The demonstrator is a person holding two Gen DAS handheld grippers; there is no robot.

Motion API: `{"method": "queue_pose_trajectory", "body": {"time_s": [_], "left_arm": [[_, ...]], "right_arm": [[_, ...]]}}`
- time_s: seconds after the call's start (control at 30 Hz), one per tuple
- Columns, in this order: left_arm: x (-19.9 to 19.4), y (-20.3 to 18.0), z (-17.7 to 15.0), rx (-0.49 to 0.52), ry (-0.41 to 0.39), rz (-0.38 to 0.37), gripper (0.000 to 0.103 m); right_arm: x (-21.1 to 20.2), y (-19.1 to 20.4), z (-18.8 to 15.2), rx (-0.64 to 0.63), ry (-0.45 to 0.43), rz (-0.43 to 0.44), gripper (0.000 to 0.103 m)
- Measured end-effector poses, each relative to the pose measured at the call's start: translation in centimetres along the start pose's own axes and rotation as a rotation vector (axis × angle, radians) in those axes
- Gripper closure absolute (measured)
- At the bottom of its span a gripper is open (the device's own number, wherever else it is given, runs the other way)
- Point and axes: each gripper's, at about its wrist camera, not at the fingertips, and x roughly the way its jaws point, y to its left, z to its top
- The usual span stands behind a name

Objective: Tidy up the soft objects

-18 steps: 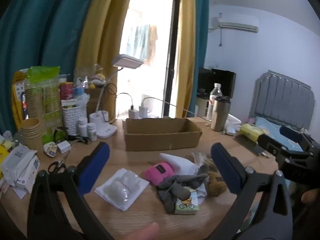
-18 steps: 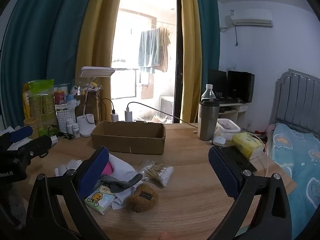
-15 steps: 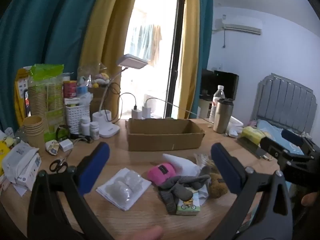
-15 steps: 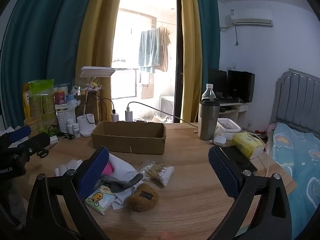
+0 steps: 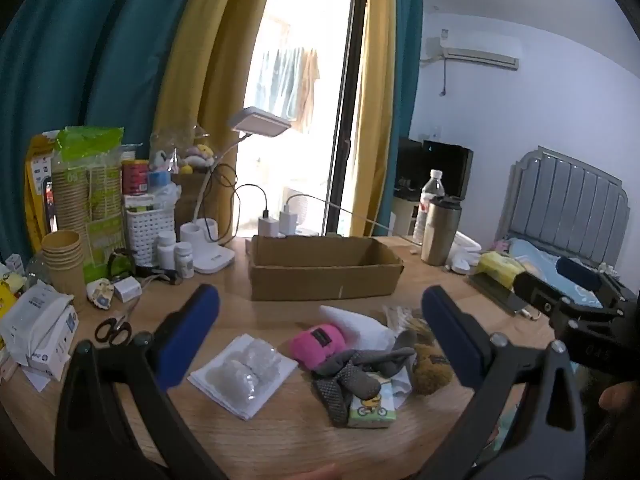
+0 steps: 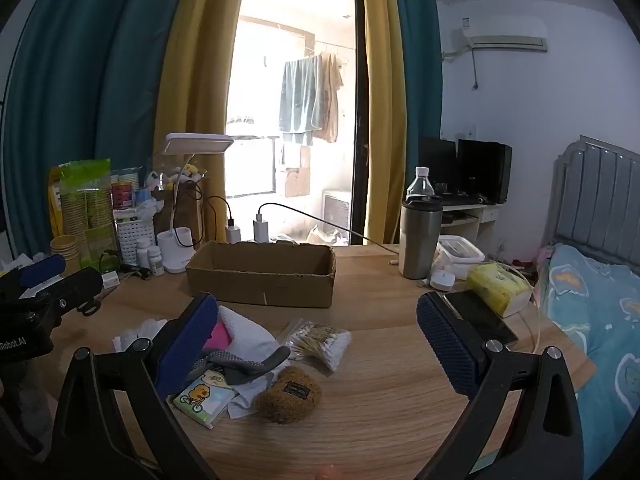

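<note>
The left gripper (image 5: 320,336) hung above the wooden counter (image 5: 280,440) with its blue fingers (image 5: 188,334) spread wide and nothing between them. The right gripper (image 6: 316,344) hung likewise, its fingers (image 6: 448,346) wide apart and holding nothing.

The soft objects lay in a loose pile on the counter. In the left view, a pink plush (image 5: 319,342) sat between the two fingers, and a grey fabric piece (image 5: 360,372) sprawled just below it, draped over a tissue pack with a yellow duck print (image 5: 372,406). A brown fuzzy pouch (image 5: 430,370) lay against the inner side of the right-hand finger, partly hidden by it. A flat white packet (image 5: 244,372) rested beside the left-hand finger, apart from the pile. White cloth (image 5: 356,320) spread behind the pink plush.

In the right view, the same pile sat low beside the left-hand finger: the brown fuzzy pouch (image 6: 289,394) between the fingers, the grey fabric piece (image 6: 244,364) touching the tissue pack (image 6: 202,396), and a bag of cotton swabs (image 6: 320,342) just beyond them.

An open cardboard box (image 5: 324,268) stood beyond the fingertips, past the pile. A steel tumbler (image 6: 420,236) stood beyond the right-hand finger.
</note>
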Motion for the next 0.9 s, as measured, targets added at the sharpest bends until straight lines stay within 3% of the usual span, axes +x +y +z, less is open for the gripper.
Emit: {"method": "queue_pose_trajectory", "body": {"time_s": [0.9], "left_arm": [[0.26, -0.31, -0.17, -0.011, 0.01, -0.007, 0.001]], "right_arm": [[-0.34, 0.53, 0.28, 0.0, 0.011, 0.009, 0.001]]}}
